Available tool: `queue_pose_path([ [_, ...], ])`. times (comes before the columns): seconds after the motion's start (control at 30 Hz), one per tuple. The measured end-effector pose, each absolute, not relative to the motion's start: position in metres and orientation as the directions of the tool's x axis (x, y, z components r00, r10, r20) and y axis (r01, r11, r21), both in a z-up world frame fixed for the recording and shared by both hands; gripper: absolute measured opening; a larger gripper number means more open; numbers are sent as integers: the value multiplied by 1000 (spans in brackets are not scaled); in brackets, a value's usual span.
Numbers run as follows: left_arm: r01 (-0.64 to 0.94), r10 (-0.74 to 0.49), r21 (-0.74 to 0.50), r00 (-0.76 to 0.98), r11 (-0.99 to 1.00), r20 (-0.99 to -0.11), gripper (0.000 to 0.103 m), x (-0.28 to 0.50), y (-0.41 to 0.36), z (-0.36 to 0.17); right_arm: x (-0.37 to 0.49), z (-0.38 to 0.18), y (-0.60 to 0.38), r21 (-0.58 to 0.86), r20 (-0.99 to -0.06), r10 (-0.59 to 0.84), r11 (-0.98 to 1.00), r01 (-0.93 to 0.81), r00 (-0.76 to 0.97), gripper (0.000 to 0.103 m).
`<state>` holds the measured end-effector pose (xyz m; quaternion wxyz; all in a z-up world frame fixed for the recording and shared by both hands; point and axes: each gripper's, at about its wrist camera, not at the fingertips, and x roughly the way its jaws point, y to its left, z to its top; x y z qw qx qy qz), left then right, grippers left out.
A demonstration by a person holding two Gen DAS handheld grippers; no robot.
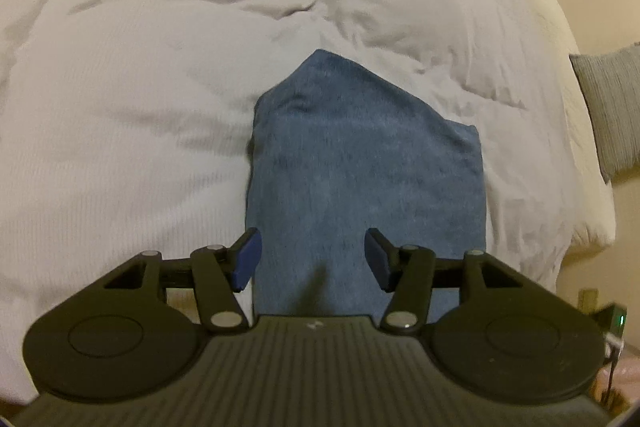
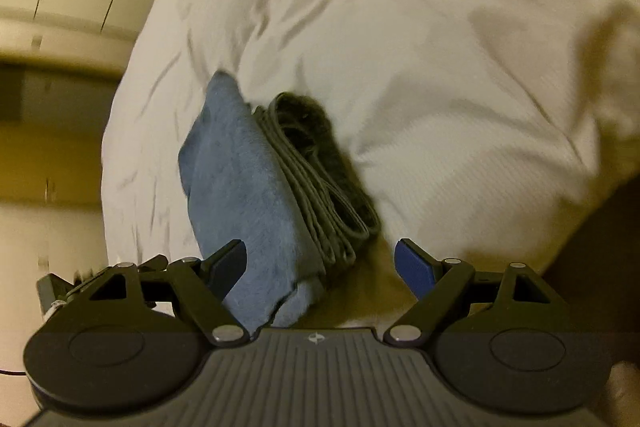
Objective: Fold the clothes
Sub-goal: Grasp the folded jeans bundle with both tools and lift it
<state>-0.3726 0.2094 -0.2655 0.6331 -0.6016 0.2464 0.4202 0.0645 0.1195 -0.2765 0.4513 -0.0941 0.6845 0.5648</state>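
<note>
The left tongs (image 1: 313, 259) stand wide open, their blue-padded fingers (image 1: 247, 259) parted over the near end of a blue cloth (image 1: 360, 167) and holding nothing; whether the pads touch the fabric cannot be told; the right tongs (image 2: 320, 269) are likewise spread wide and empty, the left finger (image 2: 226, 267) just in front of the blue cloth's (image 2: 248, 203) near corner, the right finger clear of it.

The blue cloth is soft and nappy, like towelling or fleece, folded into a thick oblong pad; in the left wrist view its far end comes to a blunt peak and its right side steps out at a corner; its long axis runs from near to far, away from the tongs. In the right wrist view a dark grey garment (image 2: 320, 183) lies touching its right side, folded into several flat layers whose hemmed edges show as stacked loops at the near end; it lies along the same near-to-far line, leaning a little to the left at the far end.

Both rest on a bed with a white duvet (image 1: 140, 87), finely ribbed and much creased, puffed in soft ridges; the pair sits close to the duvet's near edge; a grey ribbed cushion (image 1: 612, 111) shows at the far right of the left wrist view.
</note>
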Motion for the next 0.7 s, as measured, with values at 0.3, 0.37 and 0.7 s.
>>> queue_pose_path([
  [0.3, -744, 87, -668, 666, 9, -741, 52, -398, 260, -319, -5, -295, 41, 728, -682, 619, 515, -454, -391, 84],
  [0.37, -706, 78, -708, 706, 1, -704, 53, -402, 264, -330, -24, -304, 32, 740, -667, 654, 526, -419, -356, 84],
  [0.7, -599, 66, -801, 798, -20, -599, 60, -388, 276, -360, -105, -347, -3, 803, -587, 790, 538, -257, -179, 84],
])
